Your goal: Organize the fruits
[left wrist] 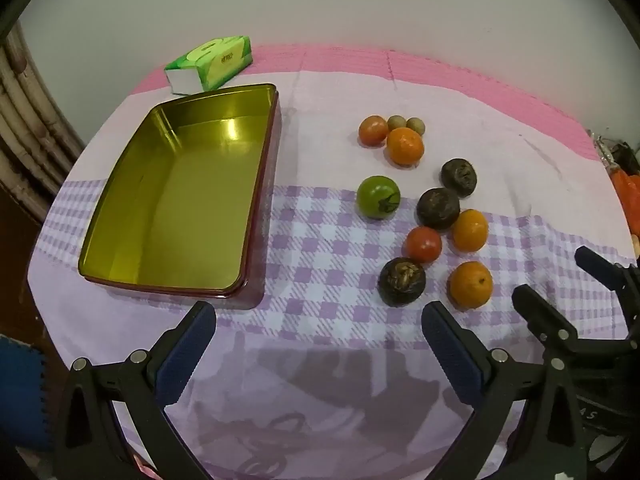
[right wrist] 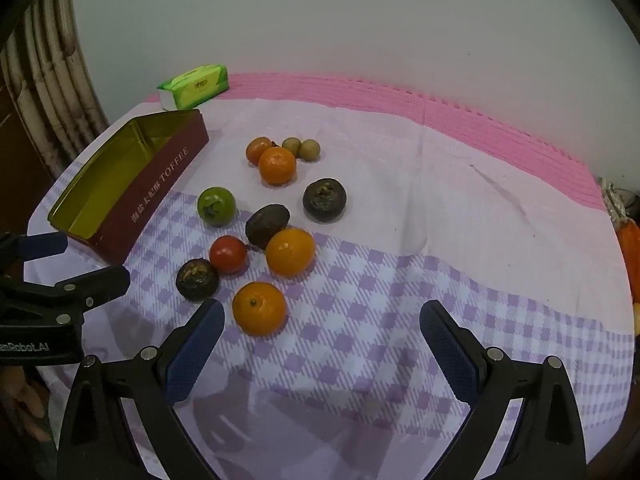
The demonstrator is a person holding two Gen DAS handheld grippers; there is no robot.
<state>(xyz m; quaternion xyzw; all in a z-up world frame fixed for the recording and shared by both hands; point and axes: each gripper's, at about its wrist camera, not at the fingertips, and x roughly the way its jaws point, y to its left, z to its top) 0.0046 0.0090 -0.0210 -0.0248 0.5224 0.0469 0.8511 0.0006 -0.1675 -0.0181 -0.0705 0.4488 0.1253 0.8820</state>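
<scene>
The tin (left wrist: 176,196) sits on the bench (left wrist: 340,80) with its lid off, and there is nothing in it yet, so the job looks like it has not really started. All the fruit lies on the checked cloth (left wrist: 320,248) to the right of the tin, well apart from it. Closest to the tin is a green tomato (left wrist: 378,197). Farther from the tin than that are three dark brown fruits (left wrist: 438,208), two red tomatoes (left wrist: 424,244) and three oranges (left wrist: 470,285). Two small tan fruits (left wrist: 416,126) sit at the far end of the group, just beside one orange and one red tomato. A green tissue pack (left wrist: 210,63) lies just behind the tin, and it is not part of the job. The left gripper (left wrist: 320,344) hangs over the cloth in front of the tin, with its fingers (left wrist: 186,354) wide apart and nothing between them. The right gripper (right wrist: 322,344) hangs on the far side of the fruit from the tin, also spread wide and holding nothing, with one orange just beside its left finger. I think every fruit has to go into the tin, so eleven pieces are left to move. The orange next to the right gripper looks like the easiest one to pick first.
</scene>
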